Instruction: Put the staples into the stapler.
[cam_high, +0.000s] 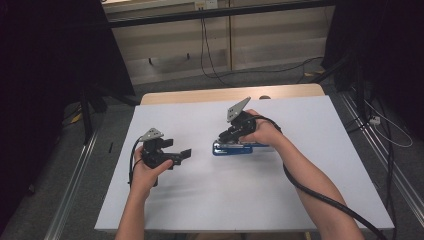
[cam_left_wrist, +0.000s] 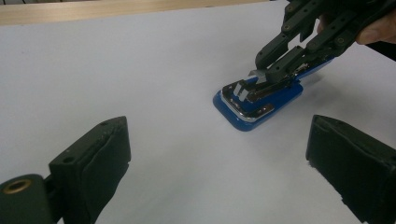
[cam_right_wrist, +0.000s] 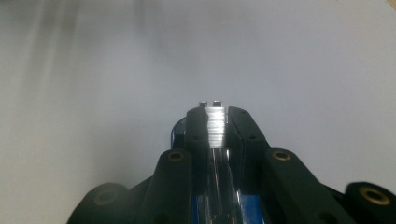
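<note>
Left gripper (cam_high: 181, 154) hovers over the matte white table (cam_high: 300, 185), its padded black jaws spread wide and empty. Mid-table lies a glossy blue stapler (cam_high: 232, 148); the right gripper (cam_high: 231, 139) pinches its shiny metal arm.

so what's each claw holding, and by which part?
Right claw is shut on the blue stapler's metal top arm, near its front. Left claw is open, holding nothing.

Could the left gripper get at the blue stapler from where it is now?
Probably yes. The left gripper is open, and bare white table lies between it and the blue stapler. The right gripper is shut on the stapler's metal top, so only the near blue end looks free to take.
</note>
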